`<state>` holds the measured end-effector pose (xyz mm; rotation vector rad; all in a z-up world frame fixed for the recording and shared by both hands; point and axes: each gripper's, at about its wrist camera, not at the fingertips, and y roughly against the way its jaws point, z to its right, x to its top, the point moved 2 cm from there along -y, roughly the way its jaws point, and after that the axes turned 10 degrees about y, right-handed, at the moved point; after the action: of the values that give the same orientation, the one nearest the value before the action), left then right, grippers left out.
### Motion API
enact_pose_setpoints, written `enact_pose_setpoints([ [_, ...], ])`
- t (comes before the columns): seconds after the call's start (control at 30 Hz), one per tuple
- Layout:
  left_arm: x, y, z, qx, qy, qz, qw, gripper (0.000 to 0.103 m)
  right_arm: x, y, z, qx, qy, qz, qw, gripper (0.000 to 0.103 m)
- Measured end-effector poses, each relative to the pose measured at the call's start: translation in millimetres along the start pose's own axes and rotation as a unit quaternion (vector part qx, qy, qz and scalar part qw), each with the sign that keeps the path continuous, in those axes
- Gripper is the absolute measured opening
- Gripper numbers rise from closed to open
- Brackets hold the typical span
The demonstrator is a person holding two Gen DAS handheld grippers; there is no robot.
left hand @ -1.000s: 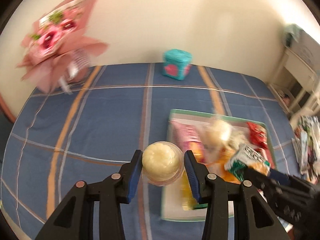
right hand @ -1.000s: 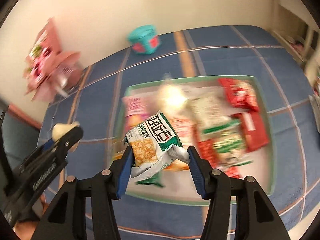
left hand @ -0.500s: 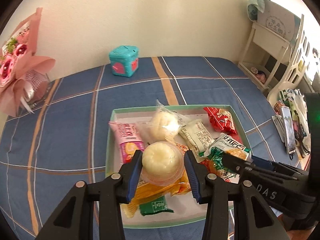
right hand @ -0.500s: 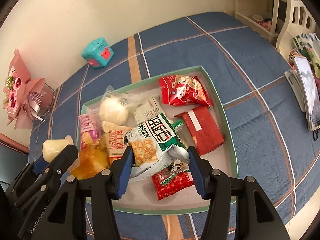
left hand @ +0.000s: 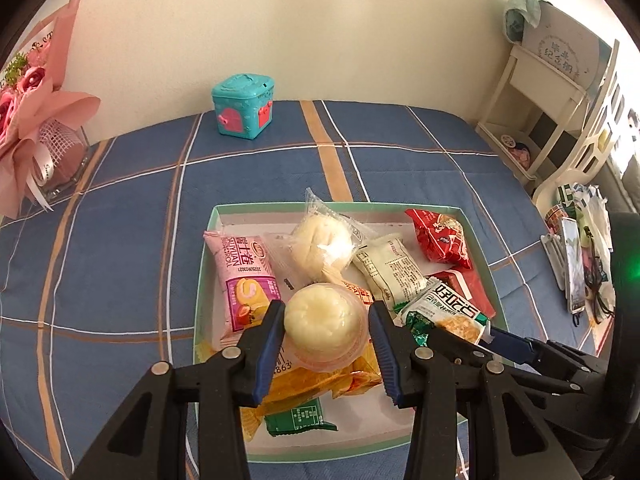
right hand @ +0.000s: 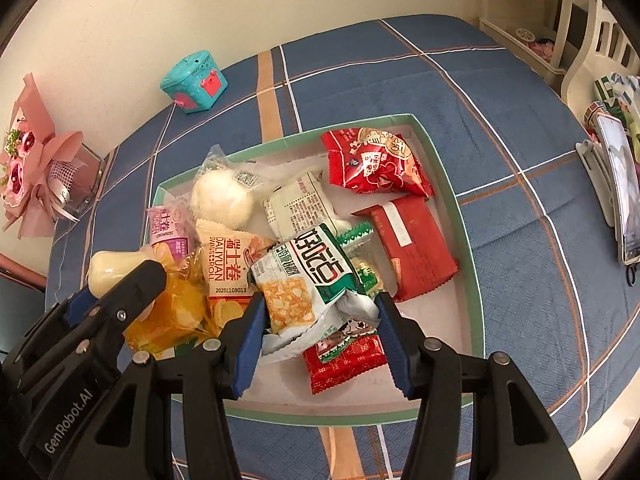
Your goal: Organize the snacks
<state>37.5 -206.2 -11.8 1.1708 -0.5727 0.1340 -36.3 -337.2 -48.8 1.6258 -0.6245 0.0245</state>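
A green-rimmed tray (left hand: 206, 248) (right hand: 444, 160) on the blue plaid cloth holds several snack packets. My left gripper (left hand: 326, 326) is shut on a pale yellow jelly cup (left hand: 322, 320) and holds it above the tray's near left part; the cup also shows in the right wrist view (right hand: 110, 268). My right gripper (right hand: 318, 314) is shut on a green-and-white snack packet (right hand: 308, 280), also seen in the left wrist view (left hand: 444, 308), above the tray's front. In the tray lie a wrapped white bun (left hand: 324, 244), a pink roll packet (left hand: 244, 276) and a red packet (right hand: 372, 160).
A teal toy box (left hand: 243, 106) stands near the wall at the back. A pink bouquet (left hand: 28, 112) sits at the far left. A white shelf (left hand: 548, 92) and a chair with papers and a phone (right hand: 618, 184) stand at the right beyond the cloth's edge.
Both grippers have swung right and moved over the tray, each still holding its snack. The views have steadied and the tray now sits directly under both grippers.
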Motion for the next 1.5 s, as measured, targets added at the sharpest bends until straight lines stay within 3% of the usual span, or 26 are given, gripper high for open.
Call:
enact_pose_setpoints([
  [0.23, 0, 4, -1, -0.009, 0.002, 0.006, 0.9999, 0.047, -2, -4, -6, -0.01, 0.01, -0.009, 1.0, 0.057],
  [0.33, -3, 7, -4, -0.001, 0.004, 0.006, 1.0, 0.054, -4, -5, -10, -0.019, 0.017, -0.012, 1.0, 0.057],
  [0.43, -6, 14, -14, 0.023, 0.013, 0.012, 0.9996, 0.065, -9, -6, -16, -0.019, 0.027, -0.016, 0.999, 0.06],
  [0.5, -8, 20, -26, 0.051, 0.023, 0.022, 0.9982, 0.079, -13, -7, -20, -0.02, 0.034, -0.018, 0.999, 0.062],
  [0.6, -14, 29, -46, 0.105, 0.034, 0.038, 0.9931, 0.1, -21, -8, -27, -0.032, 0.046, -0.021, 0.998, 0.077],
  [0.63, -18, 31, -52, 0.121, 0.036, 0.04, 0.9912, 0.103, -23, -7, -29, -0.034, 0.049, -0.02, 0.998, 0.077],
  [0.73, -29, 38, -74, 0.158, 0.053, 0.041, 0.985, 0.103, -29, -5, -36, -0.029, 0.056, -0.017, 0.998, 0.08],
  [0.8, -35, 42, -88, 0.163, 0.07, 0.04, 0.9834, 0.103, -34, -2, -40, -0.025, 0.057, -0.013, 0.998, 0.091],
  [0.93, -44, 49, -106, 0.183, 0.082, 0.039, 0.9789, 0.103, -41, 9, -46, -0.021, 0.062, 0.01, 0.998, 0.094],
  [1.03, -50, 55, -110, 0.172, 0.084, 0.046, 0.9804, 0.103, -43, 13, -50, -0.012, 0.064, 0.02, 0.998, 0.101],
  [1.27, -55, 73, -116, 0.216, 0.092, 0.067, 0.9698, 0.103, -49, 34, -58, -0.03, 0.079, 0.053, 0.995, 0.101],
  [1.4, -56, 77, -122, 0.207, 0.106, 0.066, 0.9703, 0.103, -48, 40, -63, -0.036, 0.085, 0.065, 0.994, 0.101],
  [1.5, -57, 78, -125, 0.245, 0.106, 0.064, 0.9615, 0.103, -48, 40, -65, -0.035, 0.09, 0.064, 0.993, 0.101],
])
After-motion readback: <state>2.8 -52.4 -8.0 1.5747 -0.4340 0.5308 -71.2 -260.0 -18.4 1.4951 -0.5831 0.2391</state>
